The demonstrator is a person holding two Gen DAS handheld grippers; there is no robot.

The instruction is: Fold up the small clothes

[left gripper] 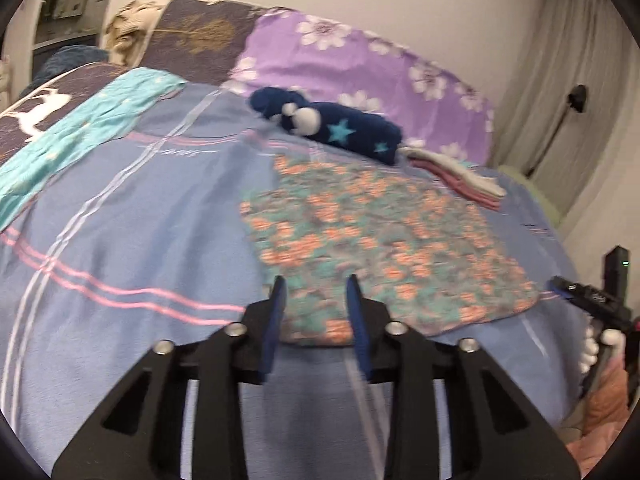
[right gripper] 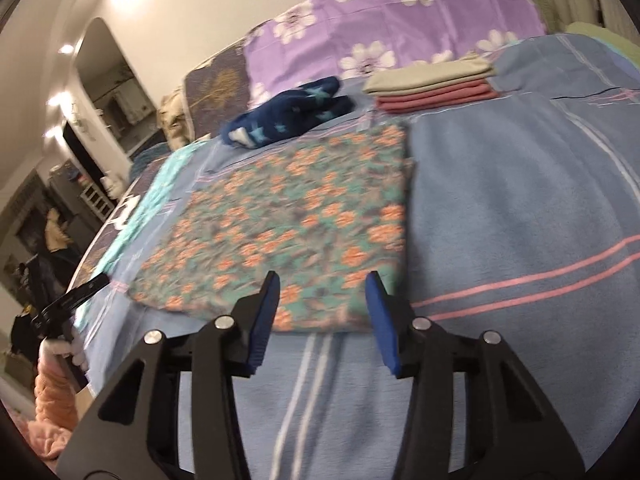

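Near edge of bed (right gripper: 520,208): bare blue sheet in front of both hand-held grippers, nothing in the way. Left hand-held gripper (left gripper: 316,292) and right hand-held gripper (right gripper: 324,292) both have jaws spread, empty, at the near hem of the floral cloth (right gripper: 288,208), which lies flat and low. Wide bare sheet to the right of the cloth in the right wrist view, and to its left in the left wrist view. Far side is crowded: navy star garment (left gripper: 340,128) just beyond the cloth, folded stack (right gripper: 432,84) beside it, purple pillow (left gripper: 360,64) behind both.
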